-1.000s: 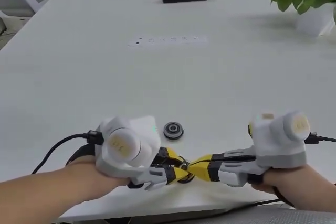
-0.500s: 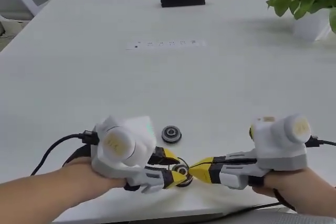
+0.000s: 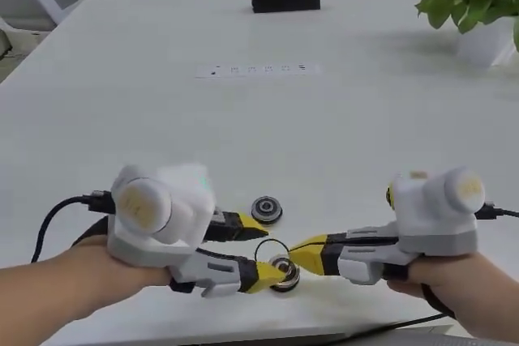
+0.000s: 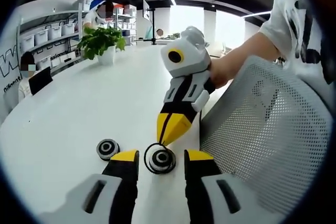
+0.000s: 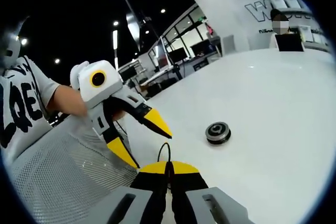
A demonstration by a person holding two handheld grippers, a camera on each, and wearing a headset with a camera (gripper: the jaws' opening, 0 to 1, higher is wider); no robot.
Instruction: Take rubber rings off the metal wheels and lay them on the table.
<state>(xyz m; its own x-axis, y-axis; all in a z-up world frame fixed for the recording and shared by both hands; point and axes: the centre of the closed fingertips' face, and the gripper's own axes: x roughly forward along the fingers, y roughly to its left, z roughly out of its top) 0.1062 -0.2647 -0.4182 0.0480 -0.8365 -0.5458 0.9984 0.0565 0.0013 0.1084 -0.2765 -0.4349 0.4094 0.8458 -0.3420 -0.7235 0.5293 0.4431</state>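
Ring removal is in progress at the near edge. The right gripper (image 3: 296, 254) is closed on the rubber ring (image 4: 146, 161), which is partly off the wheel (image 3: 284, 270). The left gripper (image 3: 263, 249) is open and straddles the wheel. Next: clamp the wheel, pull the ring clear, and lay it on the surface (image 3: 324, 135).

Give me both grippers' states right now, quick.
Left gripper: open, jaws either side of the metal wheel.
Right gripper: shut on the rubber ring.
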